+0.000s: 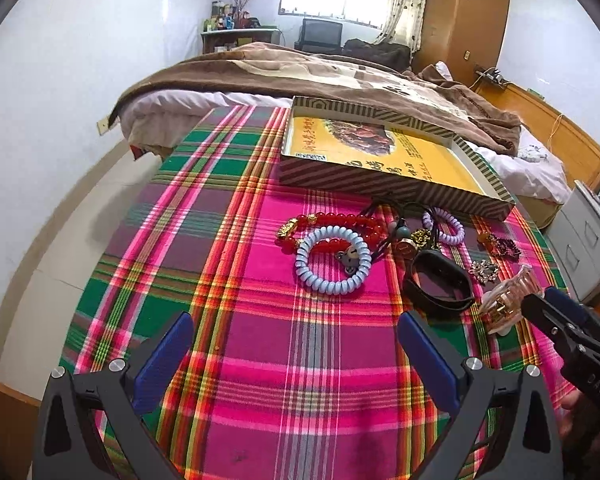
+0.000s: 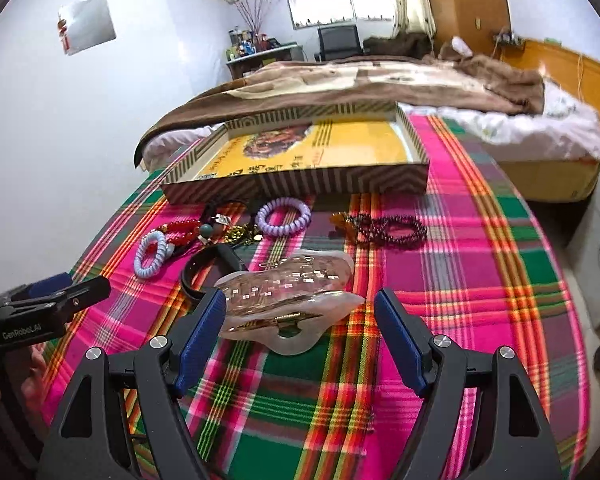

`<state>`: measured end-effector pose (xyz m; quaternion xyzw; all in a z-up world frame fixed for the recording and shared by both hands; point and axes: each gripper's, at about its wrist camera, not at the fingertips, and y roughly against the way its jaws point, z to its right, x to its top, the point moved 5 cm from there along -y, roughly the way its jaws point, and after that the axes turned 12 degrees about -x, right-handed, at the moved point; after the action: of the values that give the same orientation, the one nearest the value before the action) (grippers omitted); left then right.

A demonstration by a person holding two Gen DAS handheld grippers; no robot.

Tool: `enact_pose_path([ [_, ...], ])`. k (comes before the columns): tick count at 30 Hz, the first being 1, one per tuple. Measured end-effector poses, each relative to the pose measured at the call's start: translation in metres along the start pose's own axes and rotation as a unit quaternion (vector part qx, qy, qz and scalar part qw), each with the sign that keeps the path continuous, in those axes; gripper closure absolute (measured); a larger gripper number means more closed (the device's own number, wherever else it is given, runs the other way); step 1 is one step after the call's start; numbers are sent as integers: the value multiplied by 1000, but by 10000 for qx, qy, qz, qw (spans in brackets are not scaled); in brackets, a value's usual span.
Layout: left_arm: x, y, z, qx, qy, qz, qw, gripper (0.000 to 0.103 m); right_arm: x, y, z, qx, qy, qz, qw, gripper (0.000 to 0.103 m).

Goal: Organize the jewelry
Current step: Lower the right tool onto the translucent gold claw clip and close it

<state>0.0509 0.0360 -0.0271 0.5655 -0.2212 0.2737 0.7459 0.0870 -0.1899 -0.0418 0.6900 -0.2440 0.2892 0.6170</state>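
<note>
Jewelry lies on a plaid cloth (image 1: 260,320) in front of a striped shallow box (image 1: 340,178) with a yellow floor. The pieces include a red bead bracelet (image 1: 340,220), a light blue coil tie (image 1: 332,268), a purple coil tie (image 1: 444,226), a black band (image 1: 436,284), a dark bead bracelet (image 2: 392,230) and a clear rose-gold hair clip (image 2: 288,296). My right gripper (image 2: 300,304) is open, and the hair clip lies between its fingertips, close to the left finger. My left gripper (image 1: 296,320) is open over bare cloth, short of the blue coil tie.
A bed with a brown blanket (image 1: 300,76) stands right behind the table. A grey cabinet (image 1: 588,240) is at the right. The cloth's left half (image 1: 180,220) holds nothing. The box floor (image 2: 320,148) holds no jewelry.
</note>
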Motion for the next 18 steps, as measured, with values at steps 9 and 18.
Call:
enact_pose_path([
  [9,8,-16,-4,-151,-14,-91,9998,0,9,-19,4,578,-276,-282,9975,26],
  [18,12,-26,-11,-173,145,-166,9996,0,9,-37,-1,985,-619,-711,9907,26],
])
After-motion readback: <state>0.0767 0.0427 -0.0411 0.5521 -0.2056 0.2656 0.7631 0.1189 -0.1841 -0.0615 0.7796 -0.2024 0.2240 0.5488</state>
